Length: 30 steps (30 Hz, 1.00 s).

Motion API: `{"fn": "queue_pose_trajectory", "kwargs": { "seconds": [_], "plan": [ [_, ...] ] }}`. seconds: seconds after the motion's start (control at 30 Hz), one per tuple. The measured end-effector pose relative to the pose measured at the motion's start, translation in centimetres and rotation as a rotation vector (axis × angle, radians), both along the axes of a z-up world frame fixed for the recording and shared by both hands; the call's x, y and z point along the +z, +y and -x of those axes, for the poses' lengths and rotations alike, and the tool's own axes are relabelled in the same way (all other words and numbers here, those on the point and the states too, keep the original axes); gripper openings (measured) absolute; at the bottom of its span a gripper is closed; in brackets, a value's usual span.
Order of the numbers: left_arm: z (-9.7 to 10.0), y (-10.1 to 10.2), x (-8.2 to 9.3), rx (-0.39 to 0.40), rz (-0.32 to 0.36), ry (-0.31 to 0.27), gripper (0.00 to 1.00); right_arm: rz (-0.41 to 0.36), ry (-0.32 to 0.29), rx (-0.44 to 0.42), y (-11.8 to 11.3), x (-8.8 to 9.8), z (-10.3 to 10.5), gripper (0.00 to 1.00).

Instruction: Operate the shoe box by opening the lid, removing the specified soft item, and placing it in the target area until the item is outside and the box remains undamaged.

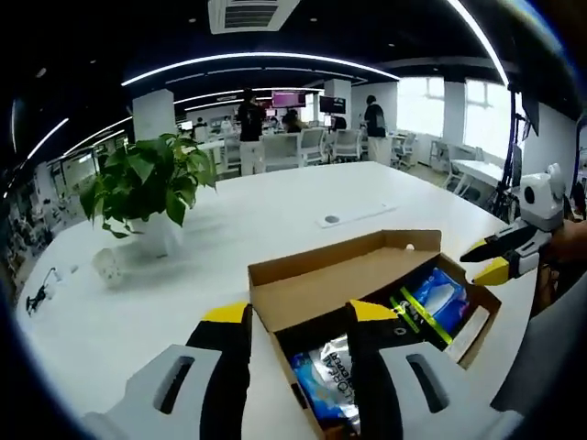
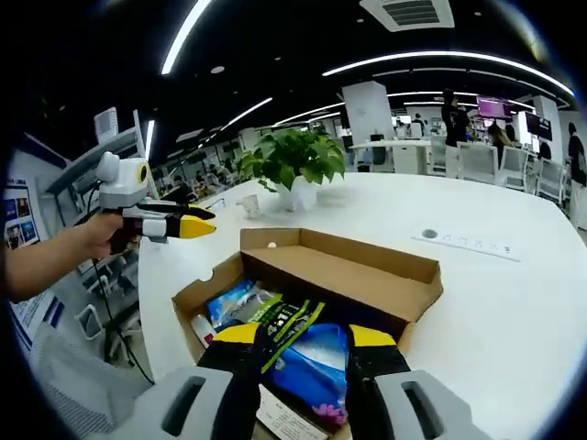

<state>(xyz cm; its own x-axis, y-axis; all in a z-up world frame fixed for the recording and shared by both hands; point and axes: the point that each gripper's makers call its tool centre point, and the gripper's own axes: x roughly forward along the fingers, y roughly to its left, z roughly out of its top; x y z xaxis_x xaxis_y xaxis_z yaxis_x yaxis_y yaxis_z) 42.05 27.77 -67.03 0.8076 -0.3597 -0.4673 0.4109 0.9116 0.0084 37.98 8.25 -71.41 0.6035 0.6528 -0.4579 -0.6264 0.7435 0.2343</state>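
Note:
A brown cardboard shoe box (image 1: 285, 359) stands on the white table with its lid (image 1: 348, 270) folded back and open. Inside lie a blue soft packet (image 1: 442, 295), a black and green pack (image 1: 415, 316) and a silvery blue packet (image 1: 323, 378). My left gripper (image 1: 298, 316) is open in front of the box's near corner with nothing between its jaws. In the right gripper view the same box (image 2: 188, 302) shows the blue packet (image 2: 312, 362) and the black and green pack (image 2: 286, 321). My right gripper (image 2: 303, 335) is open just before the box, holding nothing.
A potted plant (image 1: 147, 183) (image 2: 293, 156) and a small white cup (image 1: 105, 266) stand beyond the box. A socket plate (image 1: 353, 217) (image 2: 468, 243) sits in the table (image 1: 229, 229). A person's hand (image 2: 92, 238) holds the left gripper. Chairs and people are far behind.

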Motion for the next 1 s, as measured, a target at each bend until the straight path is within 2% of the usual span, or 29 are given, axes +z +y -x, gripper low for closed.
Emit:
{"fn": "queue_pose_trajectory", "kwargs": {
  "seconds": [0.5, 0.6, 0.73, 0.93, 1.0],
  "plan": [
    [3.0, -0.8, 0.1, -0.056, 0.000, -0.015, 0.52, -0.002, 0.075, 0.074, 2.7, -2.4, 1.2, 0.30],
    [3.6, -0.8, -0.2, -0.062, 0.004, -0.006, 0.55, -0.004, 0.101, 0.079, 3.1, -2.9, 1.5, 0.28],
    [4.3, -1.1, 0.0, -0.094, -0.003, -0.029, 0.58, -0.003, 0.149, 0.080, 3.5, -4.1, 1.7, 0.23],
    [4.9, -1.2, 0.0, -0.122, -0.006, -0.043, 0.60, 0.004, 0.208, 0.089, 4.2, -5.6, 2.2, 0.22],
    [5.2, -1.1, -0.2, -0.126, -0.010, -0.038, 0.61, 0.004, 0.211, 0.094, 4.5, -5.8, 2.0, 0.22]
  ]
}}
